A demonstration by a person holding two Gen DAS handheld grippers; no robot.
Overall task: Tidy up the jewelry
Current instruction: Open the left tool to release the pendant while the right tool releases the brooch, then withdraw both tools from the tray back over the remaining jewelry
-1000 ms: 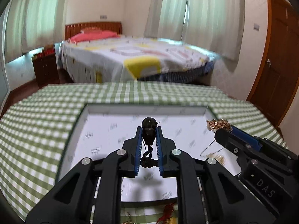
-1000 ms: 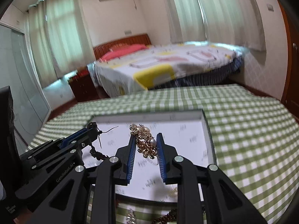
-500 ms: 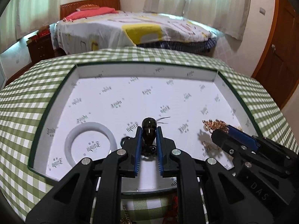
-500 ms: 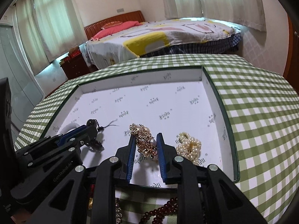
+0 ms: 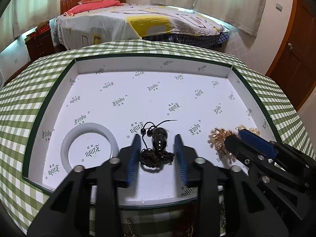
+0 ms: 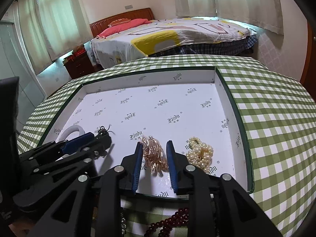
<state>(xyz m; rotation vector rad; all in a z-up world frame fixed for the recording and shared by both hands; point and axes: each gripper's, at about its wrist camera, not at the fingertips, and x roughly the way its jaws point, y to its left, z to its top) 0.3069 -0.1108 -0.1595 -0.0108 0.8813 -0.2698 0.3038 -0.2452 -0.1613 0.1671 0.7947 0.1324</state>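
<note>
A shallow white box (image 5: 152,64) with a dark green rim lies on a green checked cloth. Just above its floor, my left gripper (image 5: 158,151) has its jaws opening. A black bead pendant on a dark cord (image 5: 159,144) lies loose between them, clear of both pads. My right gripper (image 6: 155,157) is opening too. Between its pads sits a gold chain cluster (image 6: 155,156), blurred and resting on the box floor (image 6: 177,106). In the left wrist view the right gripper (image 5: 237,138) sits beside the gold cluster (image 5: 218,139).
Inside the box, a white bangle (image 5: 66,148) lies at the left and a heap of pearls (image 6: 200,154) at the right. Dark red beads (image 6: 167,225) and a chain lie on the cloth in front of the box. A bed stands behind the table.
Both grippers came down into the box. The left jaws parted and let go of the black pendant, which now lies on the floor. The right jaws widened slightly around the gold cluster.
</note>
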